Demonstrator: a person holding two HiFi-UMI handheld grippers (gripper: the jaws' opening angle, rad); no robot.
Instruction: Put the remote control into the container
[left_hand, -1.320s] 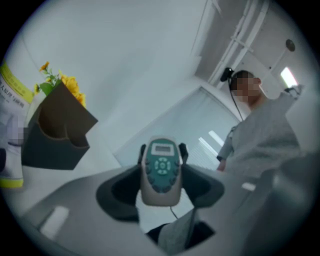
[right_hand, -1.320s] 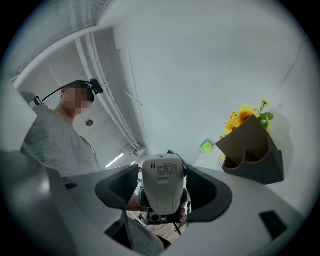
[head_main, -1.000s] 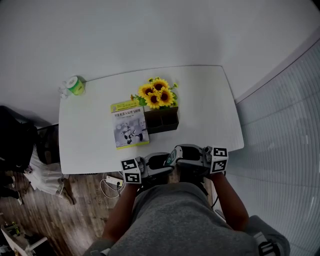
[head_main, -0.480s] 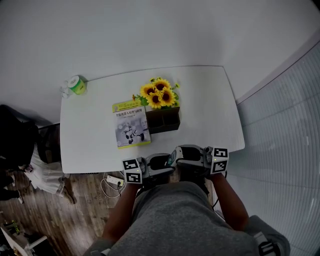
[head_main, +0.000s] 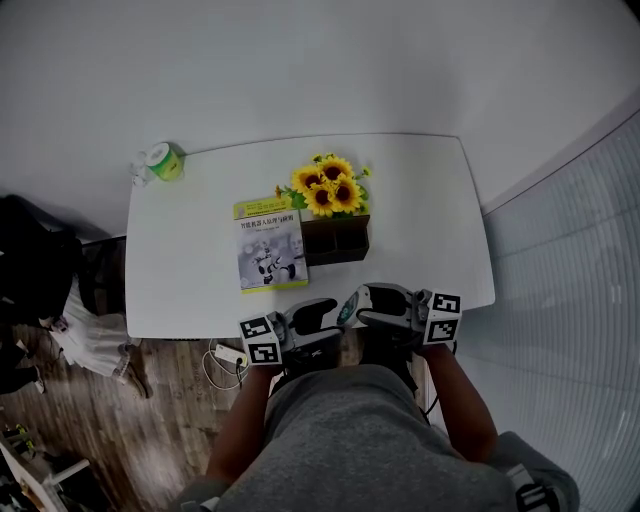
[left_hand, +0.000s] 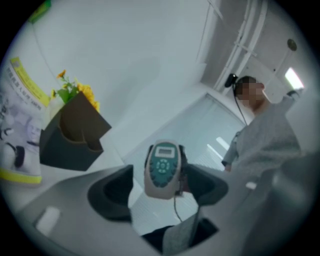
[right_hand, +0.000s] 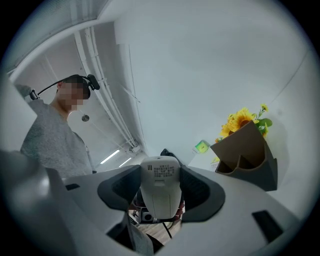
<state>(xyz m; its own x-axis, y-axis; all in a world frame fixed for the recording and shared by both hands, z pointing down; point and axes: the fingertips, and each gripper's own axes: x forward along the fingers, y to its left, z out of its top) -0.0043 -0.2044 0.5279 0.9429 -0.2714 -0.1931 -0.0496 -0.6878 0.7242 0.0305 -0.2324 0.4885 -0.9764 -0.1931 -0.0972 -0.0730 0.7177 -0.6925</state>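
A grey remote control (left_hand: 162, 170) with teal buttons hangs in the air at the table's near edge, between my two grippers. My right gripper (right_hand: 159, 190) is shut on the remote (right_hand: 160, 187); its jaws have just been closing and both pads press its sides. My left gripper (left_hand: 160, 192) faces the remote's front. Its jaws have just been opening, and a gap shows beside the remote, which is still between them. In the head view the remote (head_main: 346, 308) sits between the left gripper (head_main: 318, 320) and the right gripper (head_main: 372, 303). The dark container (head_main: 336, 240) stands mid-table.
Sunflowers (head_main: 330, 187) stand behind the container, and a booklet (head_main: 270, 250) lies to its left. A green roll (head_main: 163, 162) sits at the far left corner of the white table (head_main: 430, 220). A cable and wooden floor lie below the near edge.
The left gripper's jaws have spread and it has shifted a little along the table's near edge. The remote stays between the two grippers, and the right gripper has kept its place.
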